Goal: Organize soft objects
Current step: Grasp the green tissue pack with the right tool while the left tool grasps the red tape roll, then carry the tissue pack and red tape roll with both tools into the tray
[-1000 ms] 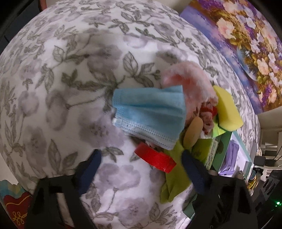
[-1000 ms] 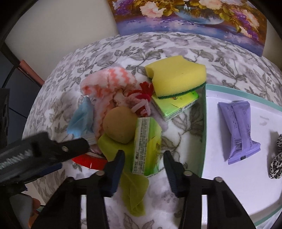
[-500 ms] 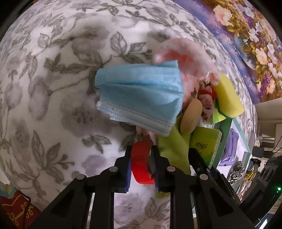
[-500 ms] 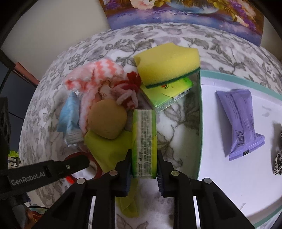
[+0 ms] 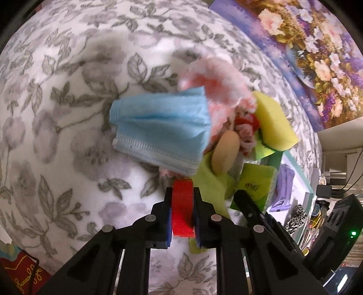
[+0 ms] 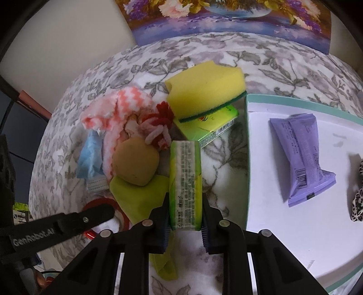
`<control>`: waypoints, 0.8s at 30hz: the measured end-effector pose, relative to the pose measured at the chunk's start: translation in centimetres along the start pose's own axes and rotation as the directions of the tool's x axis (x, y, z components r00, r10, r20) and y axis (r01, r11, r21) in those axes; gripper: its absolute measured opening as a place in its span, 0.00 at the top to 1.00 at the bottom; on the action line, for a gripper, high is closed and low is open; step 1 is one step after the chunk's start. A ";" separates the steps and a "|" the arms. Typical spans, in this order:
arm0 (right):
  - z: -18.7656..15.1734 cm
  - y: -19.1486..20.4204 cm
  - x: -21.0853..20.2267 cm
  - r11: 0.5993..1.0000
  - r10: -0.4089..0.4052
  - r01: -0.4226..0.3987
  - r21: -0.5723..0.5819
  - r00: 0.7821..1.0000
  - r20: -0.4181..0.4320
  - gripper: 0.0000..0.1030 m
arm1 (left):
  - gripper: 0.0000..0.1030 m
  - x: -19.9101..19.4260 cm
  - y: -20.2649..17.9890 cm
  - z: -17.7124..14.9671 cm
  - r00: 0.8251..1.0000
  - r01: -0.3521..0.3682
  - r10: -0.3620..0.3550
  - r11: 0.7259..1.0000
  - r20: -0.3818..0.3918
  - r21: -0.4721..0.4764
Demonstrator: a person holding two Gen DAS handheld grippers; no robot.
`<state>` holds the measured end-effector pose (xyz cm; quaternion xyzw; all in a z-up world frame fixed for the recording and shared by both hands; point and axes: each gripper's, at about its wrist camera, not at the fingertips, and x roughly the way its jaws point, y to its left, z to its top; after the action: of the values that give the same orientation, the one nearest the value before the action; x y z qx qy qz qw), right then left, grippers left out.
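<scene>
A pile of soft things lies on the floral cloth (image 5: 68, 113). My left gripper (image 5: 183, 204) is shut on a red ring (image 5: 182, 208), which stands on edge between the pads at the near side of the pile. My right gripper (image 6: 185, 211) is shut on a green tissue pack (image 6: 185, 181), held on its narrow side. The pile holds a blue face mask (image 5: 158, 131), a pink knitted piece (image 6: 118, 106), a tan puff (image 6: 135, 165), a yellow sponge (image 6: 206, 88), a lime cloth (image 6: 140, 195) and a second green pack (image 6: 211, 127).
A white tray with a teal rim (image 6: 247, 158) lies to the right and holds a purple packet (image 6: 301, 154) and a leopard-print scrunchie (image 6: 358, 204). A flower painting (image 6: 226, 18) leans at the back. The left gripper's arm (image 6: 56, 224) crosses the right wrist view's lower left.
Both grippers went from open to shut: the left one closed on the red ring and turned it on edge, the right one closed on the green tissue pack.
</scene>
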<state>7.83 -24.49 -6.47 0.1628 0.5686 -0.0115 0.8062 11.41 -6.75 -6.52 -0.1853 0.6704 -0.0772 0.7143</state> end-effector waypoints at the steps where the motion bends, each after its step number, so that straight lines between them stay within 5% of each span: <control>1: 0.0 0.0 -0.2 1.000 0.000 0.000 0.003 1.000 0.003 0.77 | 0.85 -0.3 -0.1 0.0 1.000 0.004 -0.004 1.000 0.007 0.002; 11: 0.7 -0.7 -3.9 1.000 -0.014 0.011 0.028 0.996 0.091 0.78 | 0.85 -4.6 -2.8 -0.2 0.988 0.008 -0.024 0.995 0.152 0.101; 24: 1.1 -5.6 -7.6 0.987 -0.107 0.086 0.132 0.982 0.157 0.78 | 0.85 -3.6 -6.7 -1.2 0.981 -0.069 0.029 0.976 0.192 0.206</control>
<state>5.01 -31.38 -0.54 0.1835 0.5060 -0.0995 0.8369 10.80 -11.85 -0.75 -0.0982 0.5922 -0.1124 0.7918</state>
